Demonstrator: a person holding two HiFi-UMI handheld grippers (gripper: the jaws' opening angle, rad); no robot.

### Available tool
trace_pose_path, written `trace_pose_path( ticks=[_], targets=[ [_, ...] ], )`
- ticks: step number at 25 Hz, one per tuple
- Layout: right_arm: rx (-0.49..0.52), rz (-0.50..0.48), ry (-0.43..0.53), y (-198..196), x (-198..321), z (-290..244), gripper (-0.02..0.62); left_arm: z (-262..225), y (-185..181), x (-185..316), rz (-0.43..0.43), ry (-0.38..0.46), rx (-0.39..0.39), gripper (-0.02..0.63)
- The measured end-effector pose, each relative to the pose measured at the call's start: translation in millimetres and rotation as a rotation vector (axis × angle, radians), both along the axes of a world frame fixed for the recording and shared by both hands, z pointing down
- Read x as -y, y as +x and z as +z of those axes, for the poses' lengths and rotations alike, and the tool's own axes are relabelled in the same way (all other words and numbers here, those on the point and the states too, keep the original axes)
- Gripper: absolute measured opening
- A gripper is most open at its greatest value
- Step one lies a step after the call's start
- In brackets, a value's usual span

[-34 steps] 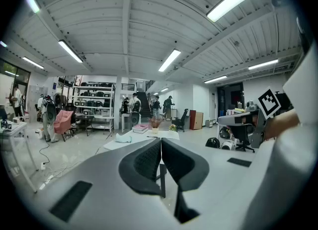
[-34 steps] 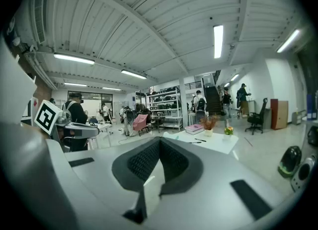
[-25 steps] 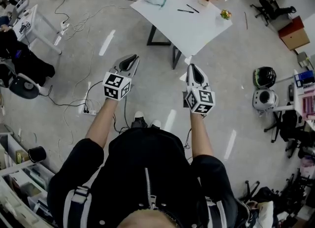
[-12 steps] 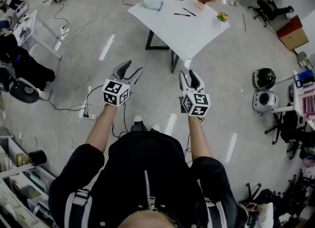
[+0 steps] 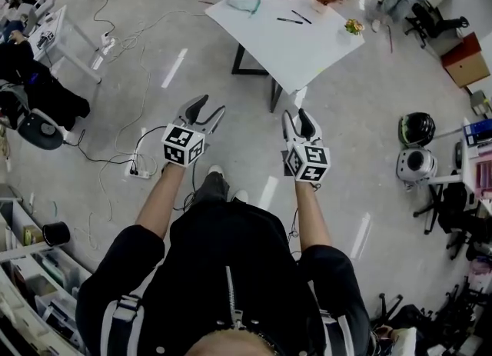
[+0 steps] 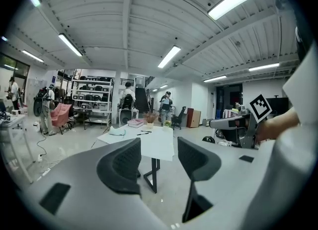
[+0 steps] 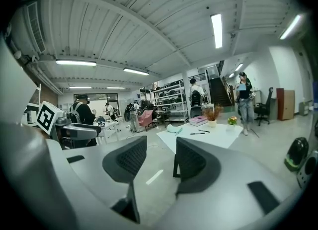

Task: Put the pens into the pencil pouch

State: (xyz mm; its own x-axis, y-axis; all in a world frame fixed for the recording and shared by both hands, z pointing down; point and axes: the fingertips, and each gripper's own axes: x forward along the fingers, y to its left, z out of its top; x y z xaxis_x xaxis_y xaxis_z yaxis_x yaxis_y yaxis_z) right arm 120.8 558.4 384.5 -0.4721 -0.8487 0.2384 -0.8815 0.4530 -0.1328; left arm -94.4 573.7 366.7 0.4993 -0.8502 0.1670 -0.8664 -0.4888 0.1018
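Pens (image 5: 290, 20) lie untouched on the table (image 5: 307, 51) well ahead; approach with your just-opened, empty left claw (image 5: 211, 104) and right claw (image 5: 294, 114).

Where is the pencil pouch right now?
Head view, top: the pencil pouch lies on the white table, at its left end, left of the two pens.

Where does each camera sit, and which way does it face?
Head view: on the person's head, looking steeply down; shows torso, forearms, left gripper, right gripper, white table ahead.
Left gripper view: on the left gripper, looking roughly level at the table; shows its own jaws, right gripper at right.
Right gripper view: on the right gripper, looking likewise; shows its jaws, left gripper at left.
Shared: the table with pens. Both grippers' jaws have just been opening, nothing between them.
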Motion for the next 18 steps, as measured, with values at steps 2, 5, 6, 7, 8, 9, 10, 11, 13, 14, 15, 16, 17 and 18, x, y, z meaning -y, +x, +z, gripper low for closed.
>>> trace_pose_path(
  ticks=[2,5,6,7,8,9,10,11,13,14,15,16,17,18],
  targets=[
    [0.004,0.002,-0.006,3.5,3.8,3.0,0.178,-0.9,2.1,5.7,-0.002,0.002,0.000,0.235],
    [0.012,0.009,-0.012,4.4,14.8,6.1,0.176,-4.9,0.7,20.7,-0.004,0.011,-0.001,0.233],
    [0.013,0.010,-0.015,3.6,19.4,7.3,0.175,-6.2,-0.1,27.2,-0.004,0.013,-0.002,0.233],
    [0.011,0.011,-0.018,2.4,24.7,8.8,0.175,-6.9,-0.9,34.3,-0.003,0.016,-0.004,0.233],
    [0.007,0.012,-0.020,1.1,30.5,10.5,0.175,-6.9,-1.8,41.9,-0.002,0.017,-0.008,0.235],
    [0.004,0.013,-0.023,-0.3,36.8,12.4,0.175,-6.0,-2.5,49.9,0.000,0.016,-0.012,0.233],
    [0.002,0.015,-0.027,-1.7,43.5,14.5,0.175,-4.2,-3.1,58.2,0.003,0.014,-0.015,0.233],
    [0.001,0.018,-0.031,-3.0,50.9,16.5,0.175,-1.7,-3.7,67.1,0.007,0.011,-0.017,0.233],
    [0.001,0.024,-0.034,-6.6,69.0,19.5,0.173,3.3,-5.5,87.9,0.015,0.005,-0.021,0.233],
    [0.001,0.027,-0.034,-8.8,79.8,20.5,0.172,5.4,-6.7,100.1,0.019,0.004,-0.022,0.233],
    [-0.001,0.031,-0.036,-11.4,90.9,21.8,0.172,7.6,-8.4,112.6,0.025,0.002,-0.022,0.233],
    [-0.003,0.036,-0.039,-14.1,101.9,23.4,0.172,10.2,-10.3,125.1,0.032,-0.001,-0.019,0.233],
    [-0.004,0.044,-0.044,-16.8,113.1,25.0,0.172,12.9,-12.2,137.9,0.042,-0.006,-0.011,0.233],
    [-0.006,0.052,-0.048,-19.2,125.0,26.0,0.172,15.0,-13.7,151.5,0.055,-0.009,0.000,0.233]
  ],
)
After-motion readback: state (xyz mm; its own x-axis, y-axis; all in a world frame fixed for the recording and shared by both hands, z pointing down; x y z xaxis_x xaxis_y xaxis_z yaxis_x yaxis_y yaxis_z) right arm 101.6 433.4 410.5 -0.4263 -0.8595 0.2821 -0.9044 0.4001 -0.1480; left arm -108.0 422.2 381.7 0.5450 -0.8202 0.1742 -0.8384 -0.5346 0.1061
